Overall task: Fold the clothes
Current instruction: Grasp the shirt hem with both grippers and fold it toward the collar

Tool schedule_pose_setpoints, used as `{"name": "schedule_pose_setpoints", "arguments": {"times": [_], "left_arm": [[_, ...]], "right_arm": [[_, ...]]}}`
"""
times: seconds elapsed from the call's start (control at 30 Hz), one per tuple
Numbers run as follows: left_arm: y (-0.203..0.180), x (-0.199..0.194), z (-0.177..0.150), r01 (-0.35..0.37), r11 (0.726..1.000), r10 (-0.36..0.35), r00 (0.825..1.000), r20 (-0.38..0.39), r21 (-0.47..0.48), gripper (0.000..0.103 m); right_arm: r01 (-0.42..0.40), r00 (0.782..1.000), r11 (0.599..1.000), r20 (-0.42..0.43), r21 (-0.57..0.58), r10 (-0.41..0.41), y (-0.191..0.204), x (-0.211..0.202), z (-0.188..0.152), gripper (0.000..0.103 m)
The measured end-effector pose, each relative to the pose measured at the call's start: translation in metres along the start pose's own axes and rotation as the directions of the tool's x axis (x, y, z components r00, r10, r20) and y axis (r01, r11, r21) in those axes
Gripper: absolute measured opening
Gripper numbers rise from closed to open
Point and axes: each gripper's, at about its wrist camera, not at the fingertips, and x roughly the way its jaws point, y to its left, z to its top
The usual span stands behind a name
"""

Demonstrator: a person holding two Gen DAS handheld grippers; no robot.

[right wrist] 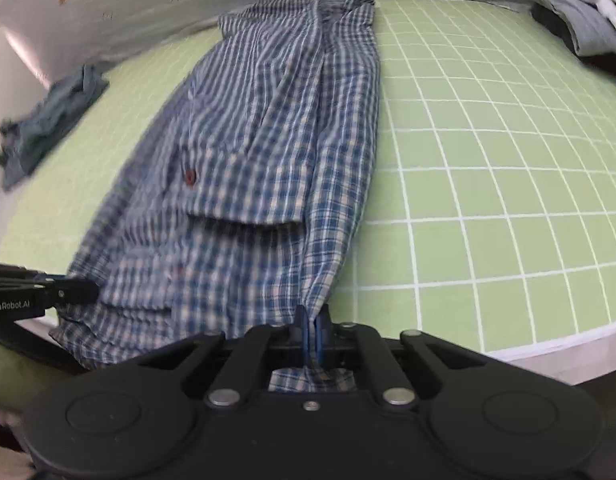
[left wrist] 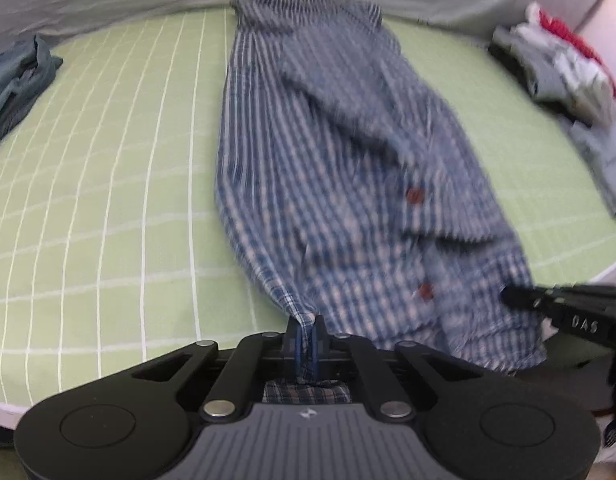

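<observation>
A blue and white checked shirt (left wrist: 339, 152) with red-brown buttons lies lengthwise on the green grid mat (left wrist: 108, 160), collar at the far end. My left gripper (left wrist: 306, 330) is shut on the shirt's near left hem corner. My right gripper (right wrist: 311, 322) is shut on the near right hem corner of the shirt (right wrist: 260, 152). The hem is stretched between them at the mat's near edge. The right gripper also shows in the left wrist view (left wrist: 511, 294), and the left gripper in the right wrist view (right wrist: 90, 290).
A crumpled blue-grey garment (left wrist: 16, 76) lies at the far left of the mat (right wrist: 487, 160); it also shows in the right wrist view (right wrist: 48, 120). A pile of grey, white and red clothes (left wrist: 563, 68) sits at the far right. A pale wall runs behind.
</observation>
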Motion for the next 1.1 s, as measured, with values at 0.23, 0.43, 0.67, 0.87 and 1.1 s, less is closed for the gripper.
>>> {"name": "schedule_pose_setpoints", "arguments": {"times": [0.23,0.43,0.67,0.87,1.1], "left_arm": [[0.002,-0.014,0.036,0.032,0.998,-0.027,0.996,0.090,-0.053,0.005],[0.007,-0.017,0.067,0.048,0.993,-0.031,0.988,0.154,-0.108,0.005],[0.018,-0.022,0.104,0.055,0.986,-0.020,0.975,0.220,-0.156,0.005],[0.024,-0.016,0.137,0.066,0.981,-0.019,0.967,0.254,-0.180,0.005],[0.034,0.017,0.184,0.066,0.978,-0.014,0.968,0.252,-0.199,0.005]], "right_arm": [[-0.051,0.995,0.998,0.092,0.040,0.047,-0.003,-0.010,0.033,0.004],[-0.094,0.986,0.992,0.145,0.090,0.080,-0.007,-0.009,0.061,0.004],[-0.135,0.972,0.980,0.212,0.147,0.102,-0.020,-0.010,0.103,0.004],[-0.151,0.964,0.976,0.241,0.158,0.111,-0.031,0.003,0.141,0.004],[-0.165,0.968,0.968,0.221,0.188,0.122,-0.049,0.039,0.186,0.004]]}}
